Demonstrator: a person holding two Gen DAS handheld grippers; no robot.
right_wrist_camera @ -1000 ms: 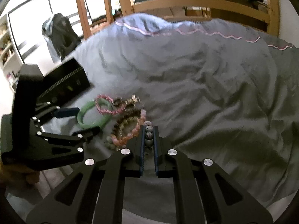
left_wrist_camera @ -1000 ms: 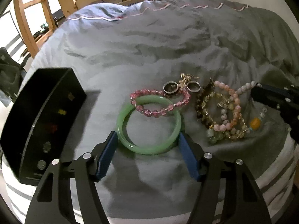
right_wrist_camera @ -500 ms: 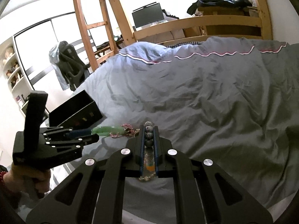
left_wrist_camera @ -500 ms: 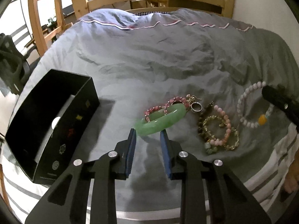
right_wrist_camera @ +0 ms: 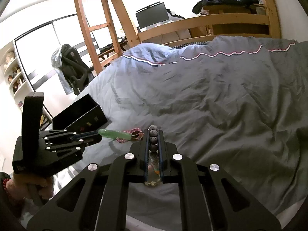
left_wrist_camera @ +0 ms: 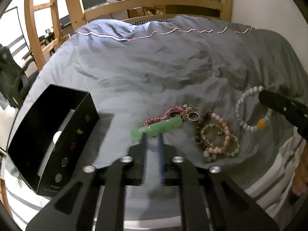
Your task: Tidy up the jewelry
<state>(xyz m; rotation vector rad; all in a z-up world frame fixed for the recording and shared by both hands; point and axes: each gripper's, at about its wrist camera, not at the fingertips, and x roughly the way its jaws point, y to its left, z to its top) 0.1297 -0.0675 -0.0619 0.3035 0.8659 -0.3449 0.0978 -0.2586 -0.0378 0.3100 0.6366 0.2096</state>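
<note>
Moved: green bangle (left_wrist_camera: 156, 130) now tipped up off the bed (left_wrist_camera: 154, 73); was flat
Left tongs (left_wrist_camera: 153, 136): jaws opening, bangle rim between
Right tongs (right_wrist_camera: 153, 134): clenched on white bead bracelet (left_wrist_camera: 248, 108), lifted

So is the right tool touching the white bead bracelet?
Touching. The right wrist view shows the right tool shut on the white bead bracelet, beads pinched between its pads; the left wrist view shows the loop hanging from it.
</note>
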